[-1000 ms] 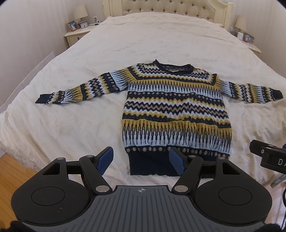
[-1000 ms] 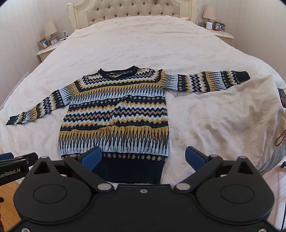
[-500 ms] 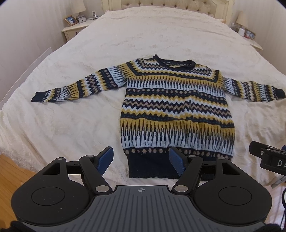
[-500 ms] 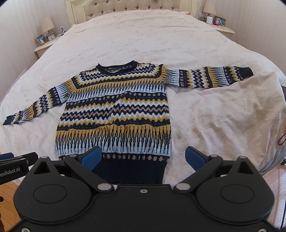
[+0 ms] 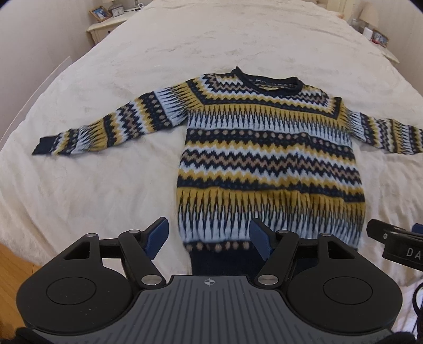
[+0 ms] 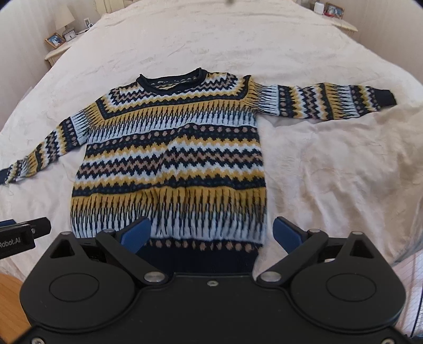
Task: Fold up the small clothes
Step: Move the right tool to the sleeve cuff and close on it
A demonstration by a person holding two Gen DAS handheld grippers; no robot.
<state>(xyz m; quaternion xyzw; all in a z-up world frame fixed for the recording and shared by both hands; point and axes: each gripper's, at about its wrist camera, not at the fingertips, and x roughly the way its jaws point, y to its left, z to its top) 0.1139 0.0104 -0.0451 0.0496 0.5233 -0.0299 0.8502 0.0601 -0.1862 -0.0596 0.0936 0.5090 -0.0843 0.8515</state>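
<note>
A navy, yellow and white patterned sweater (image 5: 267, 158) lies flat, face up on the cream bed, sleeves spread out to both sides, navy hem nearest me. It also shows in the right wrist view (image 6: 171, 158). My left gripper (image 5: 208, 236) is open and empty, hovering over the hem's left corner. My right gripper (image 6: 211, 234) is open and empty, hovering over the hem's right part. Each gripper's edge shows in the other's view: the right gripper (image 5: 396, 243) and the left gripper (image 6: 21, 232).
The cream bedspread (image 5: 105, 185) covers a wide bed. A nightstand with a photo frame (image 5: 100, 13) stands at the far left, another nightstand (image 6: 335, 16) at the far right. Wooden floor (image 5: 10, 267) shows below the bed's near edge.
Both grippers have moved forward and lower toward the sweater's hem, so the sweater looks larger. Jaws stay open.
</note>
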